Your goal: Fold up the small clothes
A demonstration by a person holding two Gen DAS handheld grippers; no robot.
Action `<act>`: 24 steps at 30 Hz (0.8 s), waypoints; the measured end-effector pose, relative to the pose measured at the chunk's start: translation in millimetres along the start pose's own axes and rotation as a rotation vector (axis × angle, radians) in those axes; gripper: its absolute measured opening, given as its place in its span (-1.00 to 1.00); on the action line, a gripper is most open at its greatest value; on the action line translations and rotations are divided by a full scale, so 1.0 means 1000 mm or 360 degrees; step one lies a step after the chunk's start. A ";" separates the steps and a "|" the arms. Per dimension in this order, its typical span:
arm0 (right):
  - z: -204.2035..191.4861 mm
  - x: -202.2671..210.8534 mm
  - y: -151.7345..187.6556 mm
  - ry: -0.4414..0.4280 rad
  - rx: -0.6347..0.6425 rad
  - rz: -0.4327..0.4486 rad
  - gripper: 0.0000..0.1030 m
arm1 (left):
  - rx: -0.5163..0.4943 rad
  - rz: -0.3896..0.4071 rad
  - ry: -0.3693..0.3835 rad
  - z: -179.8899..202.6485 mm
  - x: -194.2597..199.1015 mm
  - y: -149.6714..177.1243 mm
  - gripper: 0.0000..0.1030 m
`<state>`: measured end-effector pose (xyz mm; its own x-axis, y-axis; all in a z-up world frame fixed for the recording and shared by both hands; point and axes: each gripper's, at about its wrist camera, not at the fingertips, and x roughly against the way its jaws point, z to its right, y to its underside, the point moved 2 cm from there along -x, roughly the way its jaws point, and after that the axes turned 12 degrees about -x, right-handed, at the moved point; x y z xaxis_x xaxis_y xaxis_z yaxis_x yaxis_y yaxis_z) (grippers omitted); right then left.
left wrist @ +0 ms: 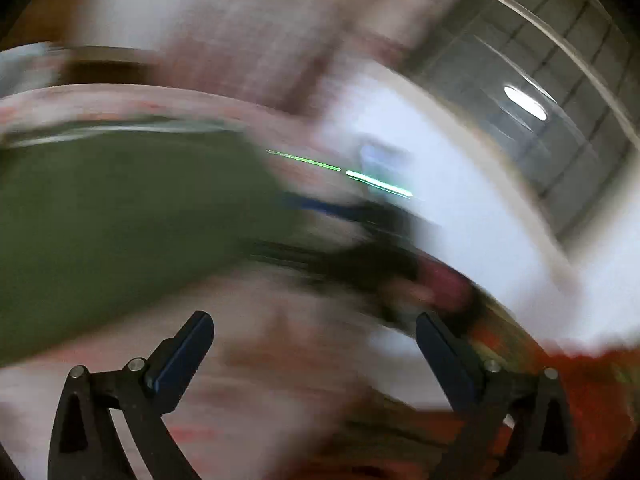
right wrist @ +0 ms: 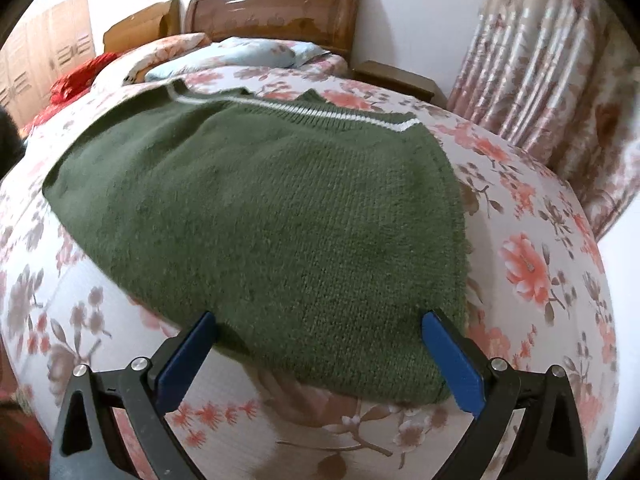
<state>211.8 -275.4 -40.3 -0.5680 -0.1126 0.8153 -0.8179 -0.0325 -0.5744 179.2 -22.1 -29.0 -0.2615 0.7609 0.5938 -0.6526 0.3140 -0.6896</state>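
Hovering right hand-held gripper (right wrist: 320,354), jaws wide and empty, over near corner of green sweater (right wrist: 260,216) flat on floral bed (right wrist: 540,240); long axis 5 to 11 o'clock. Left hand-held gripper (left wrist: 316,344) likewise open; sweater blurred at 10 o'clock. Right judged nearer.

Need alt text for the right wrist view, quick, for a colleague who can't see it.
A green knitted sweater with a white stripe lies spread on a floral bedspread. The open right tool hovers at its near edge, holding nothing. Wooden headboard and curtains behind.
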 end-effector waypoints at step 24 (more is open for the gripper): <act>-0.047 -0.093 -0.131 -0.0163 -0.0044 -0.0044 1.00 | -0.0087 -0.0172 -0.1141 -0.150 -0.050 -0.074 0.82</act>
<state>367.6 -214.2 -37.0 -0.5344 -0.2128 0.8180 -0.8360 -0.0097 -0.5486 347.2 2.1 -69.5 -0.6118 0.1710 0.7723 -0.6693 0.4085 -0.6206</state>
